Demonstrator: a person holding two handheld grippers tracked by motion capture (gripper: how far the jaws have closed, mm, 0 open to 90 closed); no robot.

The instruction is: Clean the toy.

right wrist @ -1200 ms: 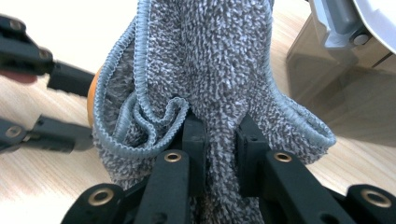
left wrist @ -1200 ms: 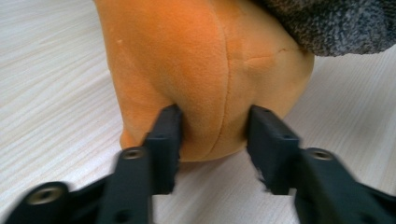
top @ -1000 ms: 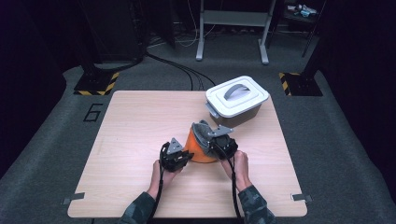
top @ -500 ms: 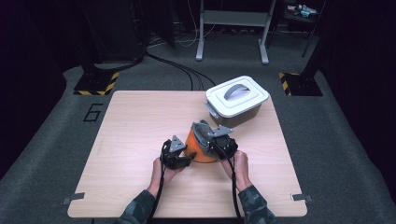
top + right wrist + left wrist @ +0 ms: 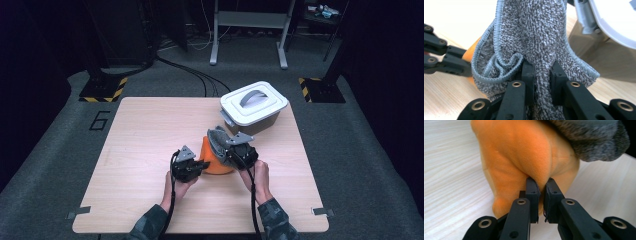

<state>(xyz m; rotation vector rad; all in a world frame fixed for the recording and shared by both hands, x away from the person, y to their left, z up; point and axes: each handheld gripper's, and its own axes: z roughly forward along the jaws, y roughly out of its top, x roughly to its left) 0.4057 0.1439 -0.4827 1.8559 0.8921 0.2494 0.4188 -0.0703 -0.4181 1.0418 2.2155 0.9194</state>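
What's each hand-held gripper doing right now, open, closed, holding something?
Left hand-held gripper: closed, pinching a fold of the orange cloth.
Right hand-held gripper: closed on the grey towel.

Your orange-and-grey fabric mitt (image 5: 216, 156) sits mid-table (image 5: 145, 130), between both grippers; the white lidded plastic box (image 5: 252, 107) stands behind-right.

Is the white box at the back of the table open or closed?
Closed. The white lid with its grey handle sits flat on the box, covering the whole top.
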